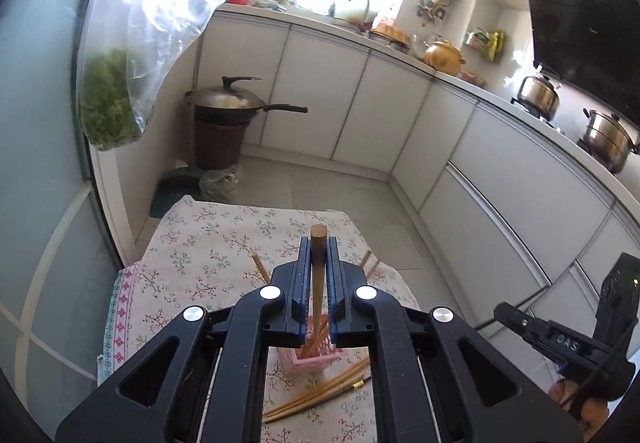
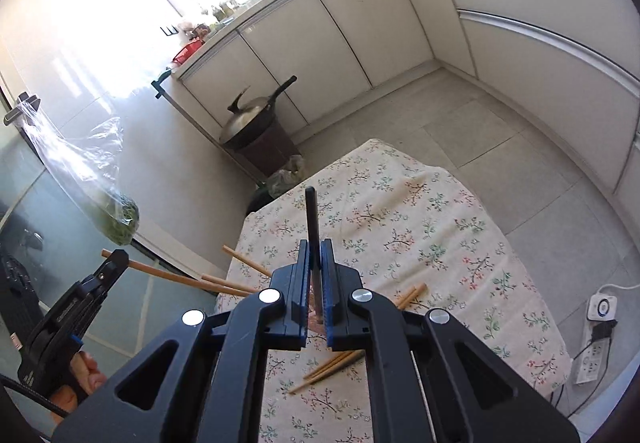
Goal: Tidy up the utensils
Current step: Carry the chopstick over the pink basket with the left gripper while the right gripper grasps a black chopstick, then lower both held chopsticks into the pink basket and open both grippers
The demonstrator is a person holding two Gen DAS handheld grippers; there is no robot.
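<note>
My left gripper (image 1: 319, 247) is shut on a round wooden stick (image 1: 319, 233) that stands up between its pads. Its lower end reaches toward a pink slotted holder (image 1: 320, 357) on the floral tablecloth (image 1: 200, 243). Several wooden chopsticks (image 1: 320, 393) lie loose just in front of the holder. My right gripper (image 2: 315, 245) is shut on a thin dark utensil (image 2: 311, 215) that points up above the cloth (image 2: 420, 223). In the right wrist view the left gripper (image 2: 118, 257) shows at the left, holding the long wooden stick (image 2: 168, 275). More chopsticks (image 2: 332, 367) lie scattered below.
A lidded wok (image 1: 230, 103) sits on a brown bin beside the table. A plastic bag of greens (image 1: 108, 103) hangs at the left. White cabinets run along the walls, with steel pots (image 1: 608, 135) on the stove. A power strip (image 2: 592, 355) lies on the floor at the right.
</note>
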